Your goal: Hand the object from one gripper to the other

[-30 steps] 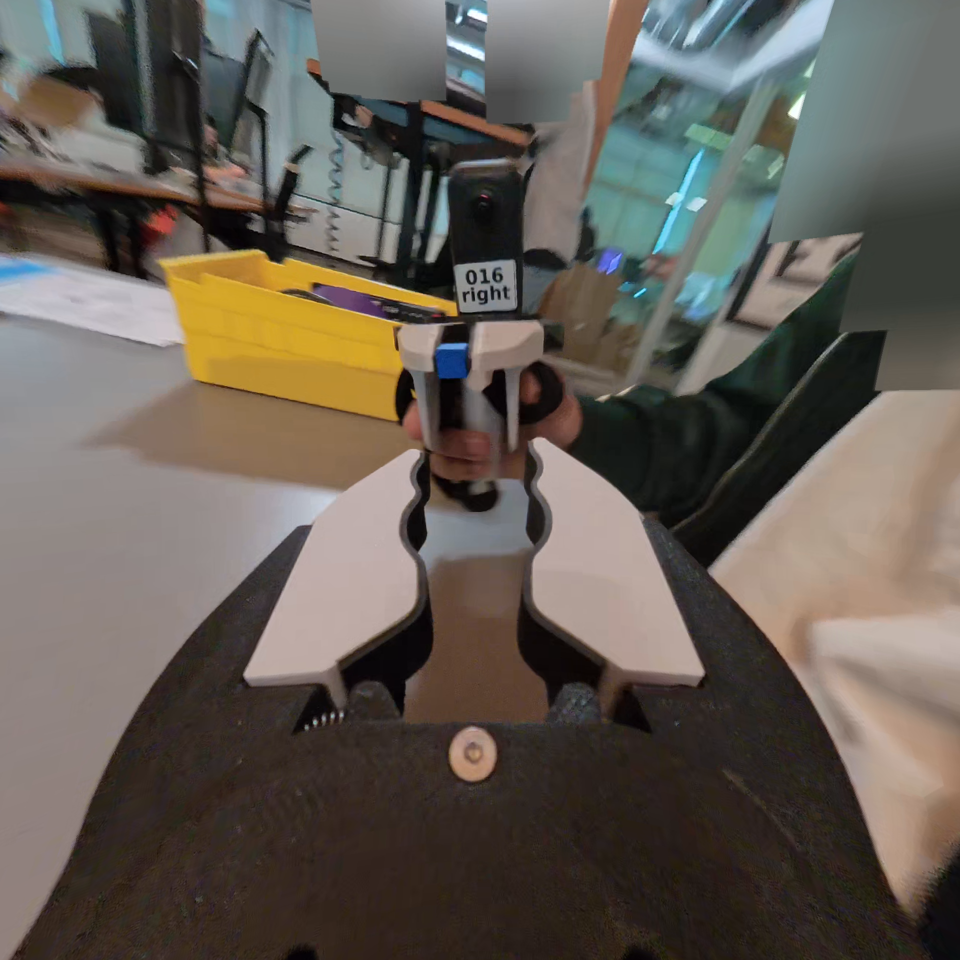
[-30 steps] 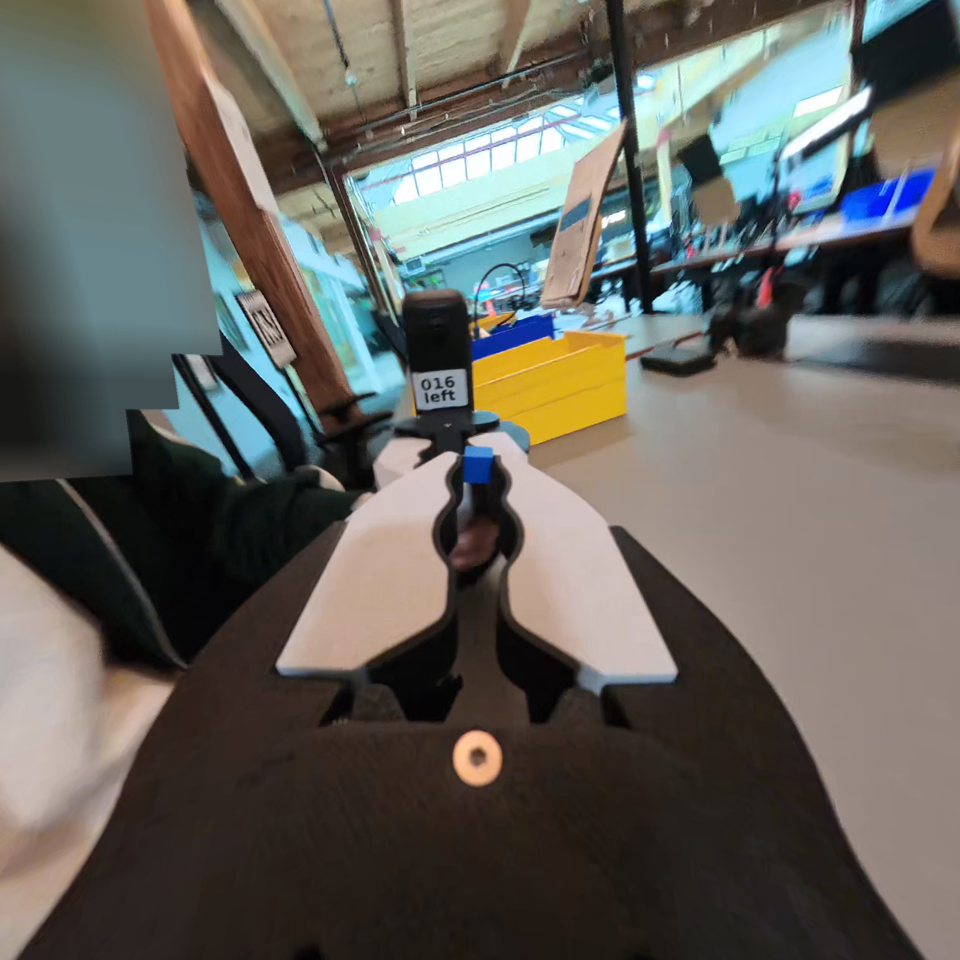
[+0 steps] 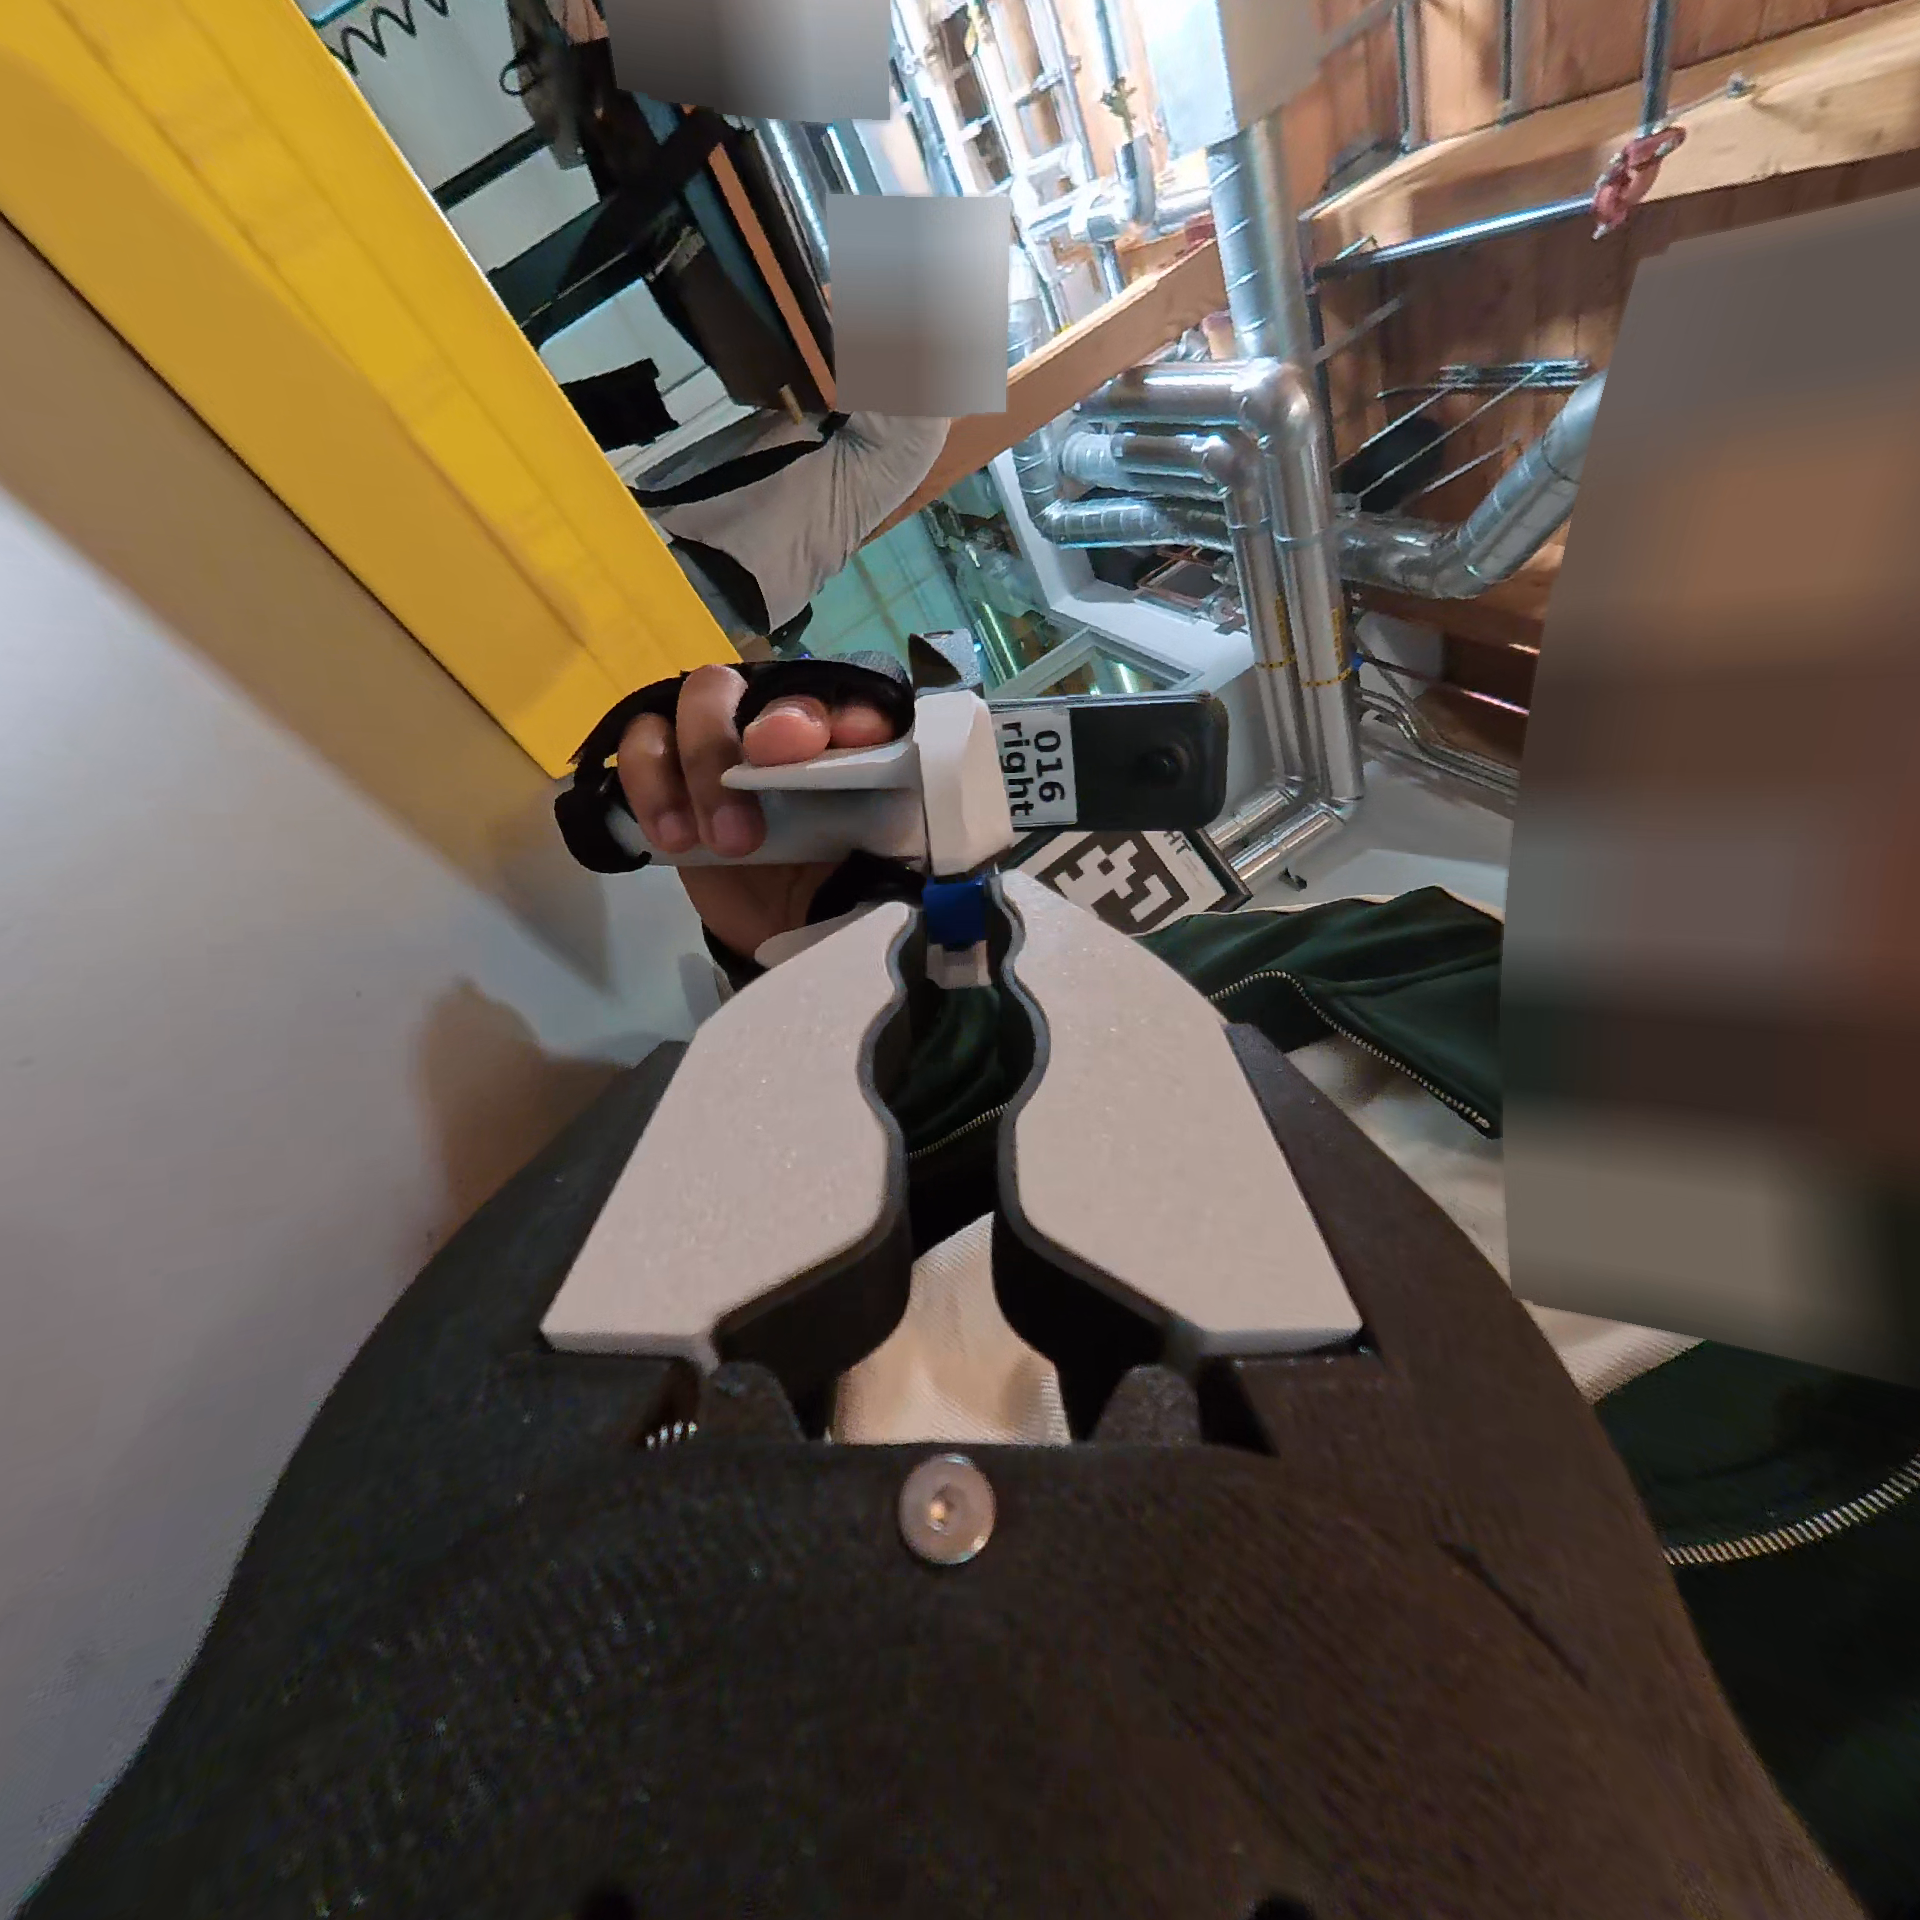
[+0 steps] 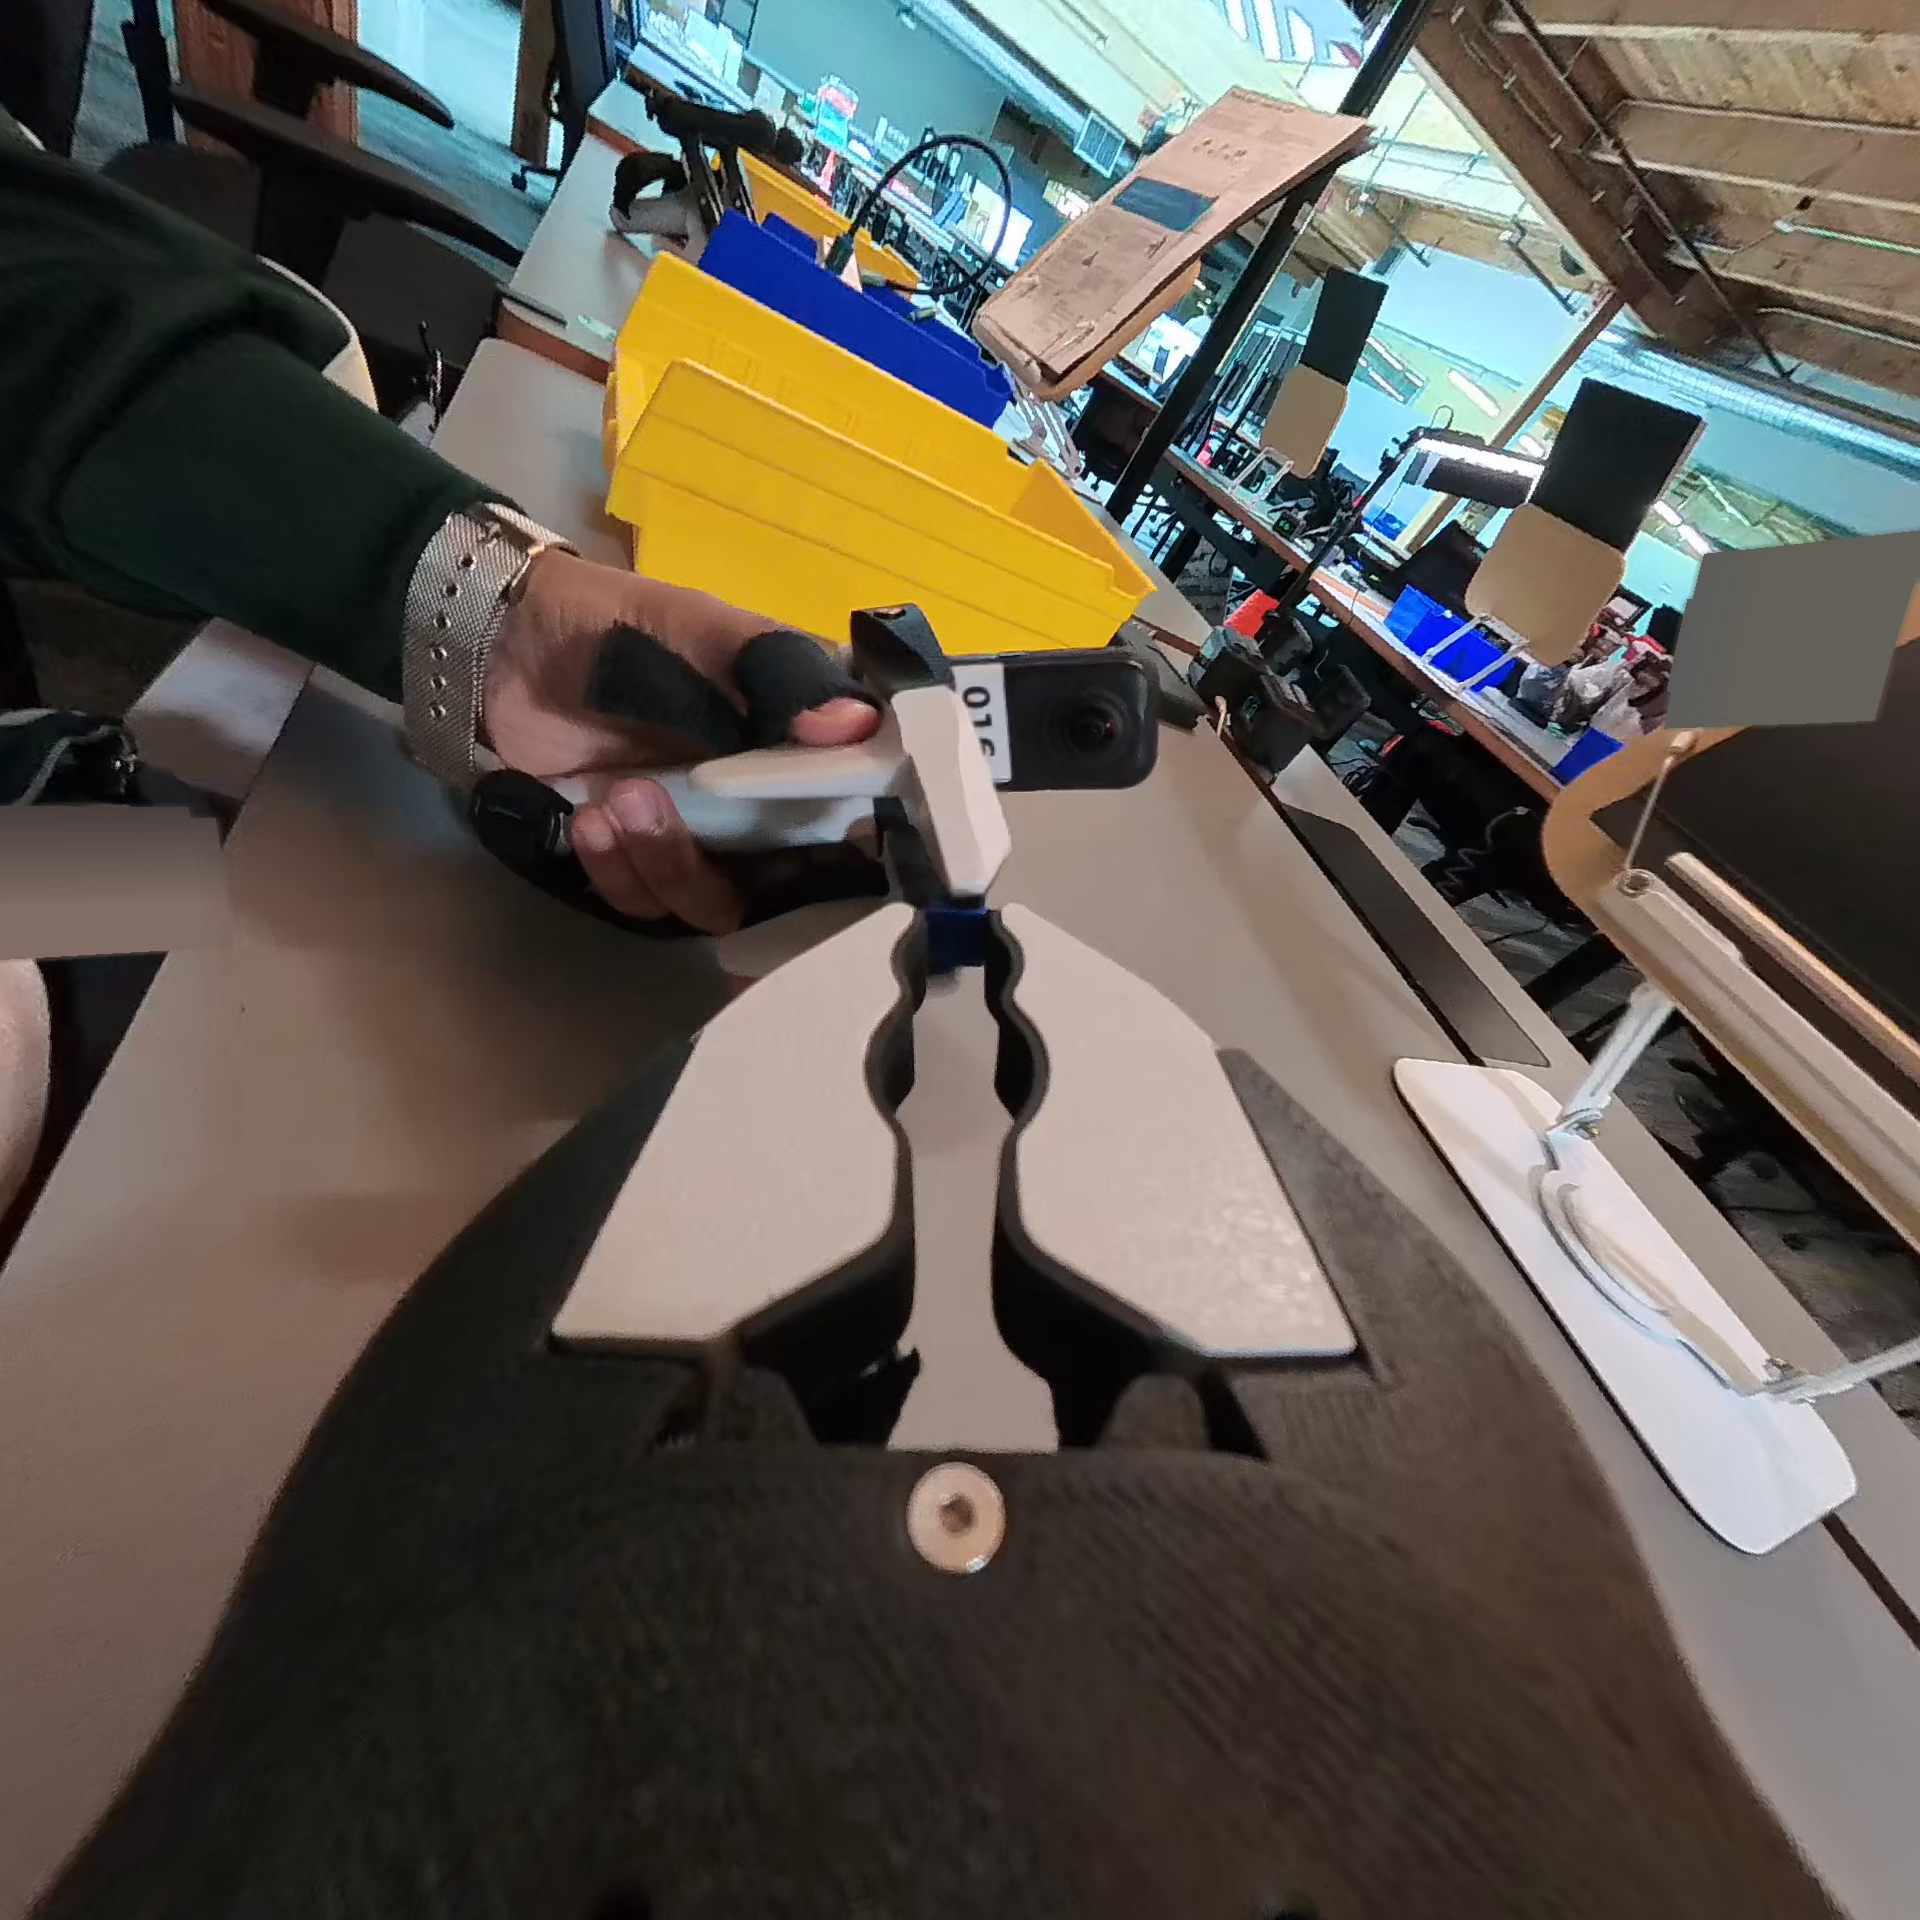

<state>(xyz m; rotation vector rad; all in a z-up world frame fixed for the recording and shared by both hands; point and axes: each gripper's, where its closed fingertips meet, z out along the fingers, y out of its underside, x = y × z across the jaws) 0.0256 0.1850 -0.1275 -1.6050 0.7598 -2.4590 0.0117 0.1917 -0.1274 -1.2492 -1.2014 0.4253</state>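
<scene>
At centre of both views: we see a small blue block [image 3: 954, 910] [image 4: 955, 934] where the two grippers' tips meet.
Left gripper [image 3: 958, 935]: its white fingers pinch the block.
Right gripper [image 4: 956, 940]: its tips are also pressed onto the block.
Long axis: we cannot tell; the block looks roughly cubic and is mostly hidden.
Look: plain saturated blue, with flat faces.
Writing: each far gripper carries a white printed label below its camera.
Upper left: a yellow bin [image 3: 312, 343] [image 4: 862, 509] sits on the pale table [image 4: 1195, 914].
</scene>
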